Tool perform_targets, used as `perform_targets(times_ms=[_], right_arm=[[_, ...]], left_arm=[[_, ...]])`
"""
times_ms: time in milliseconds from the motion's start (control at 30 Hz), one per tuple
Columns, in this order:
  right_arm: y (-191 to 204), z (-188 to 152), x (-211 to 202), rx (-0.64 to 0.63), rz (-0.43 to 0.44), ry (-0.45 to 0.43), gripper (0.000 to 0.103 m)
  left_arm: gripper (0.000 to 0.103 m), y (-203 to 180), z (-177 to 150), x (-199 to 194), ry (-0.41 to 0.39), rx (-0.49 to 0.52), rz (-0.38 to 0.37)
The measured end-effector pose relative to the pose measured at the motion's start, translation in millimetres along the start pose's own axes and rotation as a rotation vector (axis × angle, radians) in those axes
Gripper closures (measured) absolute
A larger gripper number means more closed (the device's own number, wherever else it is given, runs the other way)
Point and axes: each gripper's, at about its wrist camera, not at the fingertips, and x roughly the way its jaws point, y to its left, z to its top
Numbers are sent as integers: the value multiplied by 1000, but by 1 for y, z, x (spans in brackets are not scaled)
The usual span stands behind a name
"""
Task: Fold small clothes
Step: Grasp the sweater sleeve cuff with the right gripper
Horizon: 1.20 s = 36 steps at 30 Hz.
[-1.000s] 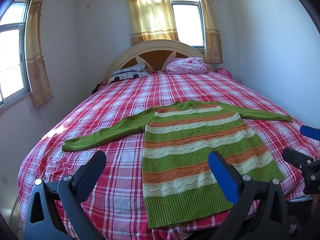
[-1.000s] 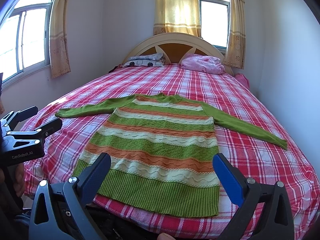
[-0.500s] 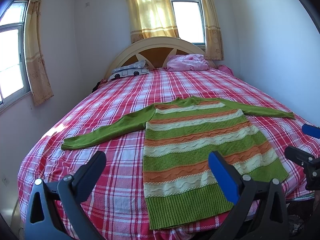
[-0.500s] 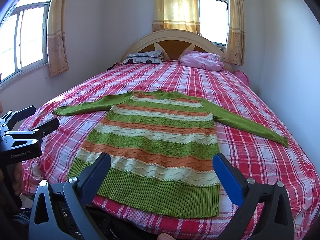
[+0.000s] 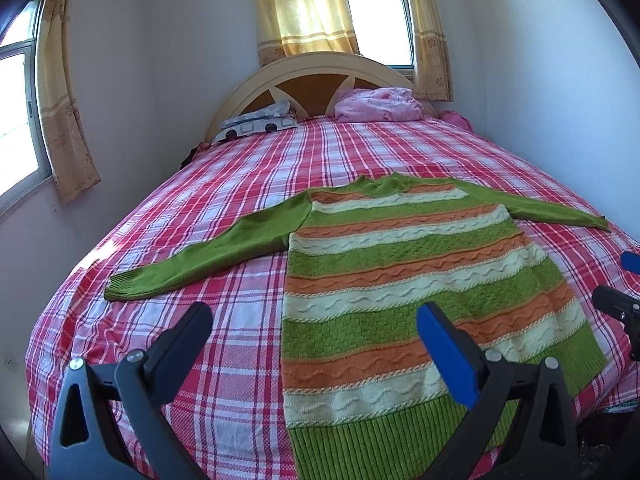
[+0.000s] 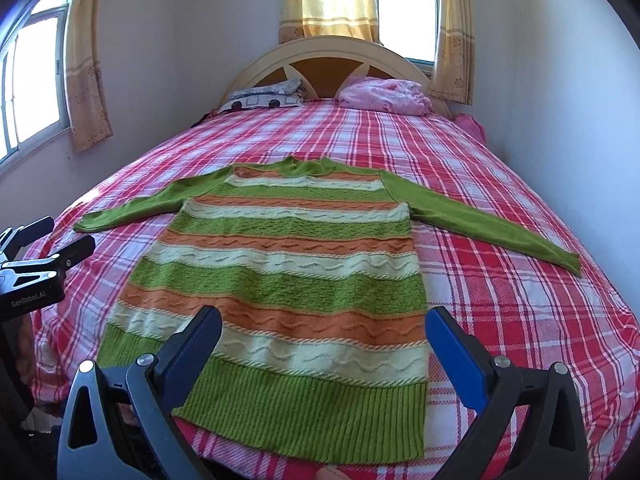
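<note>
Knitwear, a green, orange and cream striped sweater (image 6: 288, 272), is spread flat on the red plaid bed (image 6: 520, 320), sleeves outstretched for folding. Left claw (image 5: 314, 336) and right claw (image 6: 324, 340) are held wide above its near hem, empty.

pale walls, 2 sunlit windows with yellow curtains (image 5: 304, 8), arched headboard (image 5: 320, 80), plaid-covered bed (image 5: 360, 148).

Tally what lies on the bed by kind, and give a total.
Green, orange and cream striped knit sweater: 1
Patterned grey-and-white pillow: 1
Crumpled pink bedding bundle: 1
Total: 3, all on the red plaid bedsheet
</note>
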Motion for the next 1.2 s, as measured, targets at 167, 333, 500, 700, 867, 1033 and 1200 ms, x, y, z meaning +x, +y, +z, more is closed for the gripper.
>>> perform_targets(times_ms=[167, 333, 500, 700, 867, 1033, 1200], right_arm=[[-31, 11, 27, 55, -41, 20, 1], [-81, 17, 55, 157, -100, 43, 1], [-147, 19, 79, 297, -164, 74, 1], [-239, 18, 98, 515, -218, 84, 1], [-296, 15, 115, 633, -273, 102, 1], [-344, 9, 128, 748, -285, 106, 2], [-374, 13, 139, 800, -286, 74, 5]], left_arm=[[0, -4, 16, 30, 13, 0, -4], [0, -8, 29, 64, 32, -19, -21], [0, -18, 36, 97, 31, -2, -1], [0, -24, 45, 132, 26, 8, 26], [0, -23, 49, 156, 27, -1, 68], [0, -23, 44, 172, 63, -8, 72], [0, -25, 43, 183, 84, -7, 83]])
